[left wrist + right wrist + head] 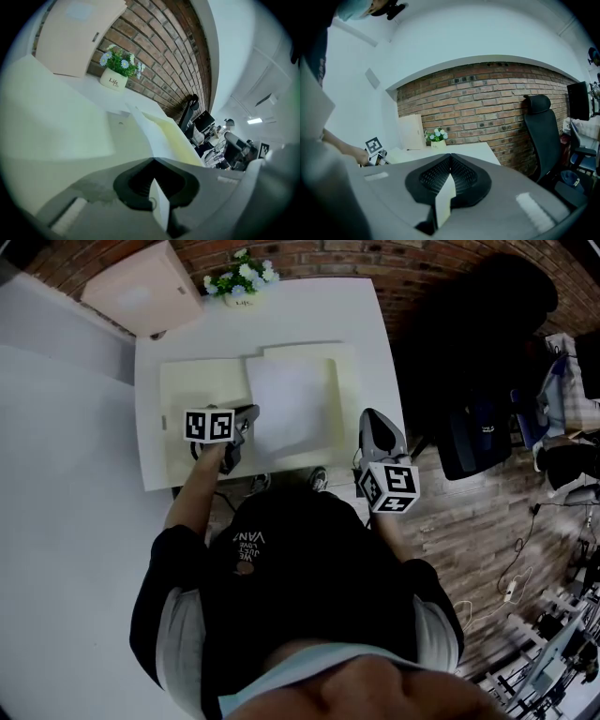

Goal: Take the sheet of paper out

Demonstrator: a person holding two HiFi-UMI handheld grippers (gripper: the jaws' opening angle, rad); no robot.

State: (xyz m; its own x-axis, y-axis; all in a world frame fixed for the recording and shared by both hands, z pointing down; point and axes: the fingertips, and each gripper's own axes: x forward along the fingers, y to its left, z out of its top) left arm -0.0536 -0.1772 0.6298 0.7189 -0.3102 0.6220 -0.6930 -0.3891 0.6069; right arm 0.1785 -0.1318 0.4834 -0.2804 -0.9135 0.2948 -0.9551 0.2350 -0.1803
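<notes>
A cream folder point(192, 395) lies open on the white table point(380, 343). A white sheet of paper point(291, 399) rests over its right half. My left gripper point(250, 418) is at the sheet's lower left corner, shut on that corner. In the left gripper view the sheet point(140, 129) rises as a ridge from the closed tips point(153, 160), with the yellowish folder flap point(176, 136) to its right. My right gripper point(368, 416) hangs by the table's right edge, shut and holding nothing; its tips point(450, 154) meet with no gap.
A small pot of flowers point(240, 279) and a beige box point(145, 289) stand at the table's far edge by the brick wall. A black office chair point(487, 306) is to the right of the table, over a wooden floor.
</notes>
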